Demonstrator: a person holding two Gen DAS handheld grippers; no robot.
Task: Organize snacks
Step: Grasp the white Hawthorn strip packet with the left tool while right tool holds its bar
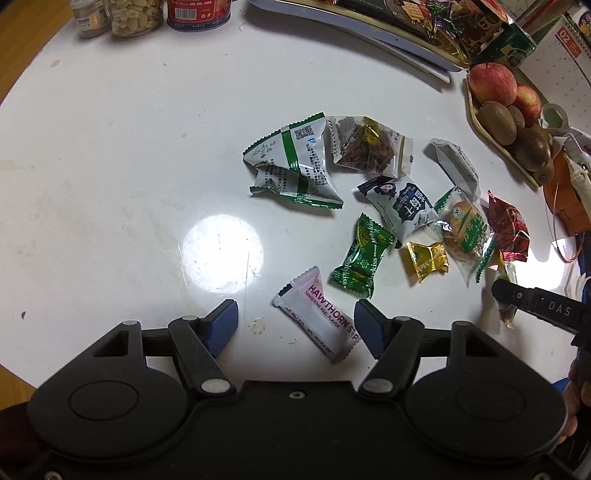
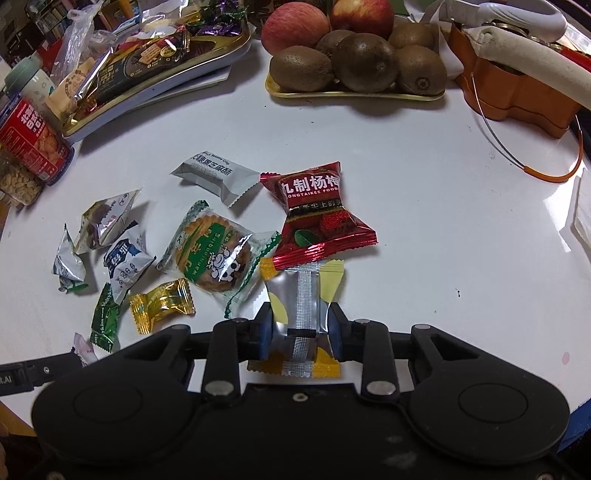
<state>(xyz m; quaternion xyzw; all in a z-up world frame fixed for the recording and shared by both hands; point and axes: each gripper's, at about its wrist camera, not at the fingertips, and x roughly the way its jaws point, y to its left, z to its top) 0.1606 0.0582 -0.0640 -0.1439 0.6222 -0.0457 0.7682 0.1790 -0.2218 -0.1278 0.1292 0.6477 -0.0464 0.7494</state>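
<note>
Loose snack packets lie scattered on the white table [image 1: 110,166]. My left gripper [image 1: 295,325] is open; a white hawthorn packet [image 1: 319,317] lies between its blue fingers, nearer the right one. My right gripper [image 2: 300,326] is shut on a silver-and-yellow packet [image 2: 301,295]. Just beyond it lie a red bayberry packet [image 2: 321,218] and a green-edged biscuit packet [image 2: 214,254]. A gold candy [image 2: 162,304], a green candy [image 2: 105,321] and a white-and-blue packet [image 2: 125,266] lie to its left. The right gripper shows at the right edge of the left wrist view [image 1: 543,306].
A tray of snacks [image 2: 147,74] stands at the back left, a fruit tray [image 2: 354,92] with apples and kiwis at the back. A red can [image 2: 33,140] and a jar of nuts [image 1: 136,16] stand nearby. An orange box [image 2: 517,92] sits at the back right.
</note>
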